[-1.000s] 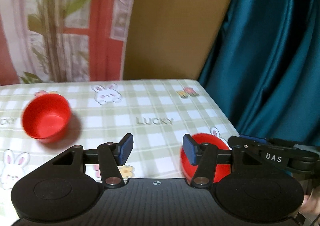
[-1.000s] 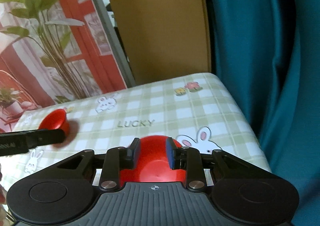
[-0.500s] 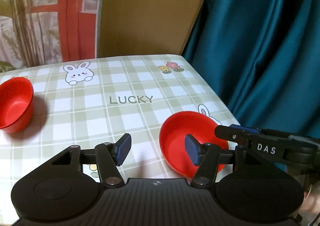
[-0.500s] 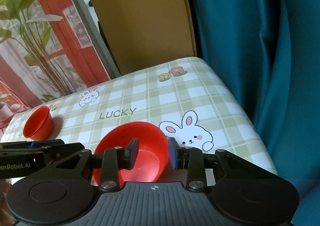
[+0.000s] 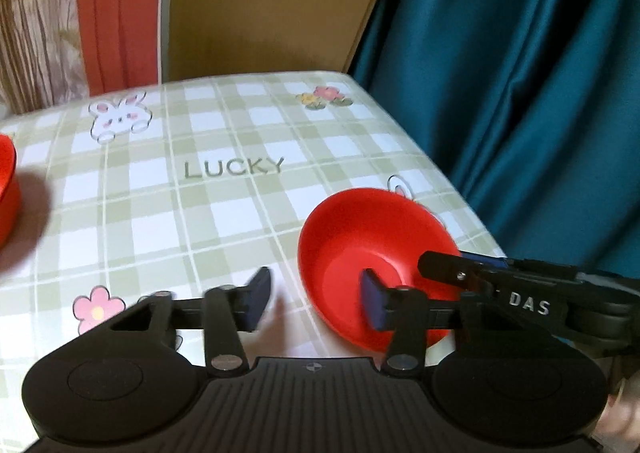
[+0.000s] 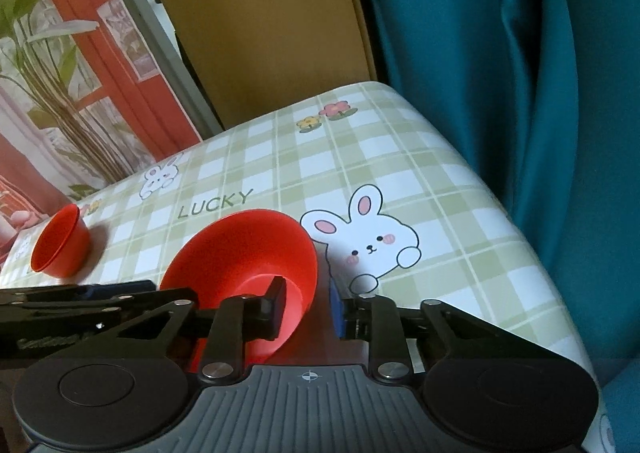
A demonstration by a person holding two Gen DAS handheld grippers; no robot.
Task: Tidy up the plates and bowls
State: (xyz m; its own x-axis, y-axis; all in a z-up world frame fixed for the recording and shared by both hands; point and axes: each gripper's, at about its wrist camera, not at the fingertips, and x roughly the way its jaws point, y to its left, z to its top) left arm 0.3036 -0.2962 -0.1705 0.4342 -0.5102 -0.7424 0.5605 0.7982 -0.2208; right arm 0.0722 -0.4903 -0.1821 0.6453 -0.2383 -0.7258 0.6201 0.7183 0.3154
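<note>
Smooth red bowl [image 6: 248, 253] pinched at its rim by right tool [image 6: 306, 307]; left tool [image 5: 316, 299] wide.

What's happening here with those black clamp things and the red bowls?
A person is tidying dishes with a hand-held gripper in each hand. The right gripper is pinching the rim of a wide red bowl, holding it tilted over the checked tablecloth. The left gripper is open beside that bowl, gripping nothing. A smaller red bowl sits on the table farther left, untouched.
</note>
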